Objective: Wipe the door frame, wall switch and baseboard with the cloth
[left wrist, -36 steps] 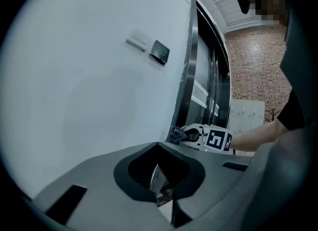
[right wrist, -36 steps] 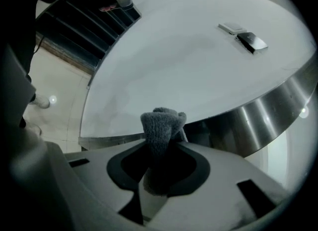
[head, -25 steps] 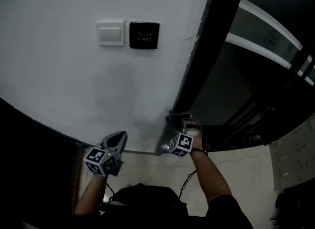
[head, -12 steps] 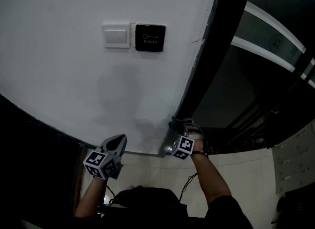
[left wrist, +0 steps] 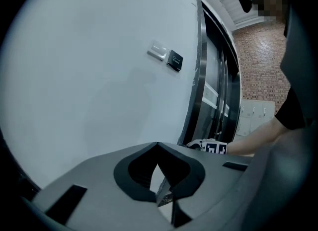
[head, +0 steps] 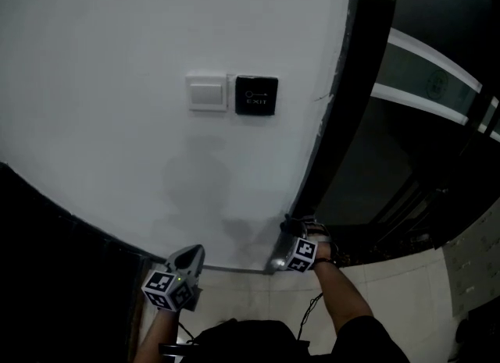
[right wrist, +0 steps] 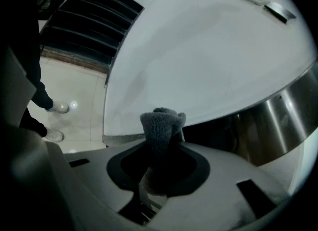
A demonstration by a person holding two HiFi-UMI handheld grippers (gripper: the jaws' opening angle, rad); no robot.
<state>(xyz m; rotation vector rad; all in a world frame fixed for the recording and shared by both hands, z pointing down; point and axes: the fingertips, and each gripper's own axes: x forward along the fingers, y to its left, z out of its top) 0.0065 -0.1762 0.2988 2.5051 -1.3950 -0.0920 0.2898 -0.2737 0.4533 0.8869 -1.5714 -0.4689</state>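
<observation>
A grey cloth [right wrist: 161, 125] sticks up out of my right gripper [right wrist: 160, 148], which is shut on it. In the head view the right gripper [head: 291, 230] sits at the foot of the dark metal door frame [head: 326, 147], where it meets the white wall; whether the cloth touches it I cannot tell. The white wall switch [head: 206, 93] and a black exit button [head: 256, 96] are well above. My left gripper [head: 187, 260] hangs shut and empty by the baseboard [head: 234, 269], left of the right one.
Right of the frame is a dark glass door [head: 414, 119] with pale bands. Beige floor tiles [head: 391, 291] lie below. A person's shoes [right wrist: 55, 108] stand on the tiles, and a dark panel [head: 55, 260] borders the wall at the left.
The head view has shifted, so the switch and button sit lower and further right in the picture. Both grippers show lower too; the right one stays by the frame's foot with the cloth.
</observation>
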